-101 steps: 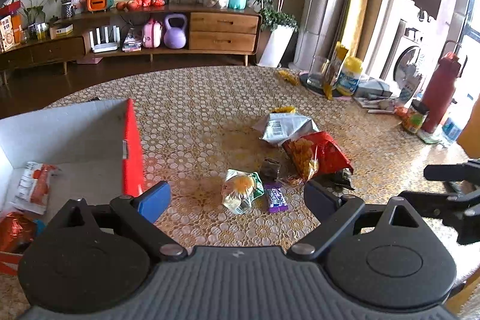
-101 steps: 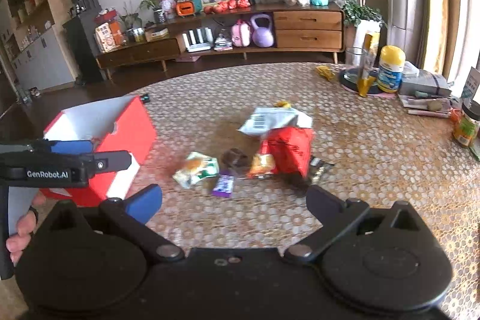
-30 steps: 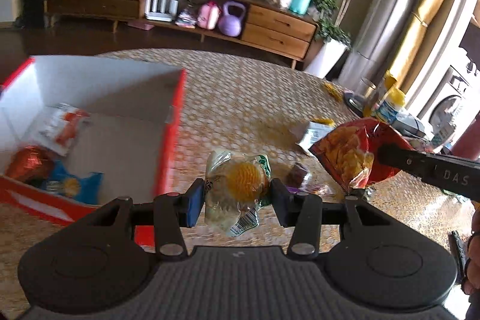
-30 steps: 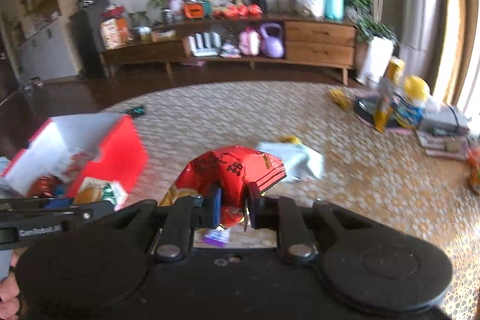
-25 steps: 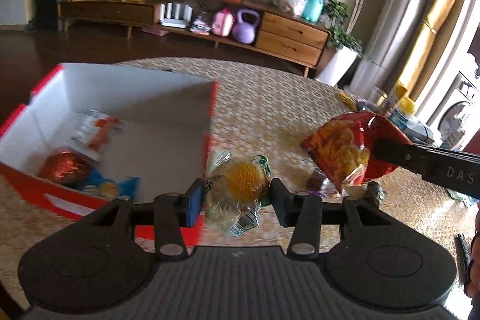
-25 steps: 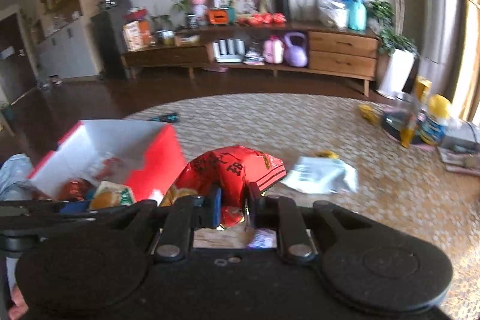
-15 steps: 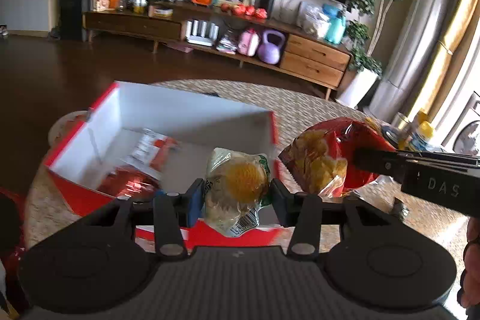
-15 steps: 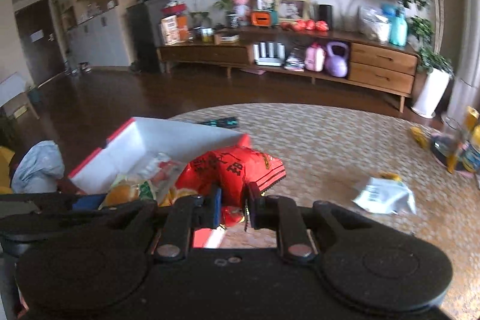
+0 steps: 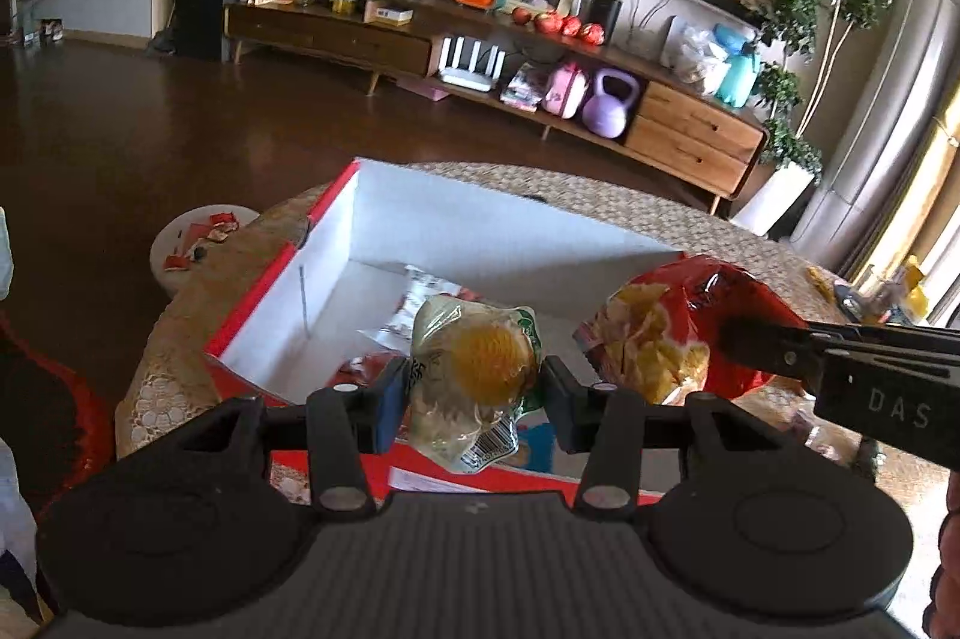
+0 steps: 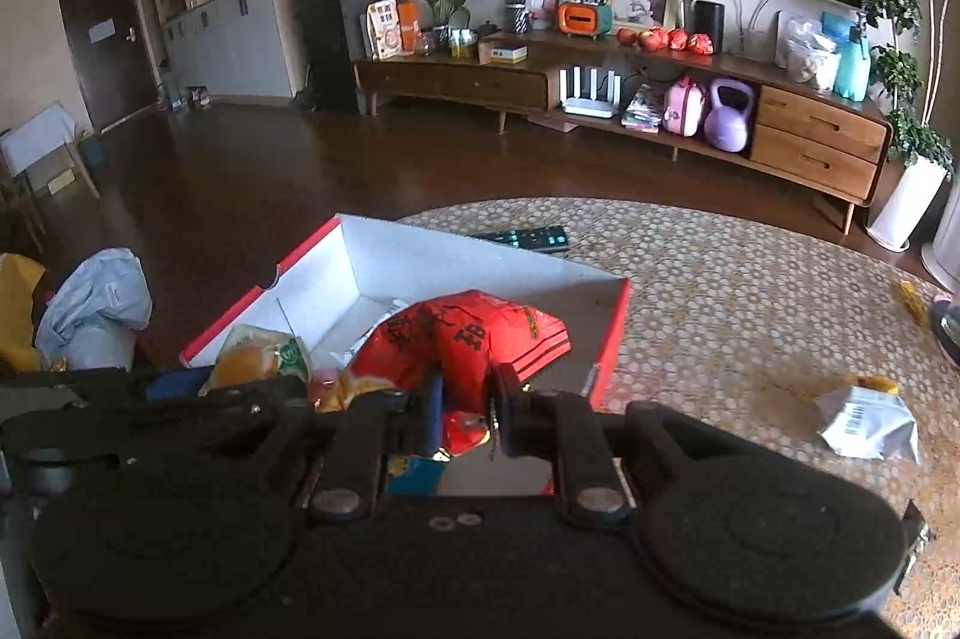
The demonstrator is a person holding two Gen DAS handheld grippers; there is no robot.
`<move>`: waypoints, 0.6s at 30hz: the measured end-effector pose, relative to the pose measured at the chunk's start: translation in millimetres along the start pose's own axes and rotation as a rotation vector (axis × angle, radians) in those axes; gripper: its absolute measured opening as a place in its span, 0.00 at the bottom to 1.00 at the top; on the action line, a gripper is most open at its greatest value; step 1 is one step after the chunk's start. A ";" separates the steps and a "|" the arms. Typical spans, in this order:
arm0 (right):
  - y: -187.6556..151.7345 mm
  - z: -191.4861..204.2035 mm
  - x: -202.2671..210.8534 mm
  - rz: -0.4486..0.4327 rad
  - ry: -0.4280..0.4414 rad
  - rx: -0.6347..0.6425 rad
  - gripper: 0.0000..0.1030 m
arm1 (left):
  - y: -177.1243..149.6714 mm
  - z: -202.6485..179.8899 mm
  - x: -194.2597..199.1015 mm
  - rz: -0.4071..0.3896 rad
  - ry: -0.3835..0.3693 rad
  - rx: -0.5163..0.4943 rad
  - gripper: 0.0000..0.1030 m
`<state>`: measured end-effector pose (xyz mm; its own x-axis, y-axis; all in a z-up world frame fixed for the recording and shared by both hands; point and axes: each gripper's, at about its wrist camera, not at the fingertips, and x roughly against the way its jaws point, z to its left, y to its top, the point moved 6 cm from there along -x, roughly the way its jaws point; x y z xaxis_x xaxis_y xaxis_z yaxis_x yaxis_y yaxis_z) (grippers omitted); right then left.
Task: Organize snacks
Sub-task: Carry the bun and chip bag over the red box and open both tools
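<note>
- Snacks are mid-carry: the left hand-held gripper (image 9: 474,393) pinches a clear bun packet (image 9: 474,375) by its sides, and the right hand-held gripper (image 10: 467,408) is pressed nearly together on the crimped edge of a red chip bag (image 10: 462,333).
- Both packets hang over the red box (image 9: 456,225), which sits on the tabletop (image 10: 720,279); in the left wrist view the chip bag shows at about 3 o'clock from the bun packet, just beside it.
- Gripping each soft pack by its edge or sides likely keeps the contents uncrushed and lets the pack fall straight once the jaws part.
- Several wrappers already lie on the box floor, around 12 o'clock from the bun packet in the left wrist view, so the box looks like the gathering place.
- A silver packet (image 10: 867,417) lies on the tabletop at about 3 o'clock from the box in the right wrist view, not yet collected.
- Compared with a second ago, both grips are unchanged, but the box has swung from the left side of each view to directly beneath the two packs, and the loose snacks on the cloth have dropped out of the left wrist view.
</note>
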<state>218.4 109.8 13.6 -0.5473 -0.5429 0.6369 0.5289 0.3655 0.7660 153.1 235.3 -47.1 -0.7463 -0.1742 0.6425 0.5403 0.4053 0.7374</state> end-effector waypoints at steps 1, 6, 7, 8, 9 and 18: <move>0.7 1.9 -4.7 0.005 -0.002 0.004 0.15 | 0.7 2.9 -4.6 0.007 0.007 -0.001 0.45; -1.7 12.0 -26.5 0.038 -0.011 0.014 0.15 | -0.6 12.5 -26.1 0.035 0.044 -0.022 0.45; -2.6 12.4 -30.5 0.046 -0.013 0.015 0.15 | -1.2 14.5 -29.5 0.039 0.048 -0.024 0.45; -4.2 12.7 -33.4 0.052 -0.016 0.018 0.15 | -1.6 15.6 -32.9 0.042 0.051 -0.026 0.45; -5.0 13.8 -36.8 0.058 -0.018 0.023 0.15 | -2.5 16.4 -35.7 0.046 0.052 -0.028 0.45; -12.6 17.0 -59.8 0.107 -0.042 0.035 0.15 | -13.2 2.1 -59.6 0.084 0.075 -0.107 0.45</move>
<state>233.5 150.5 -32.7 -0.5156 -0.4676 0.7180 0.5636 0.4461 0.6953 189.6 242.2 -95.6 -0.6678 -0.2118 0.7135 0.6410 0.3236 0.6960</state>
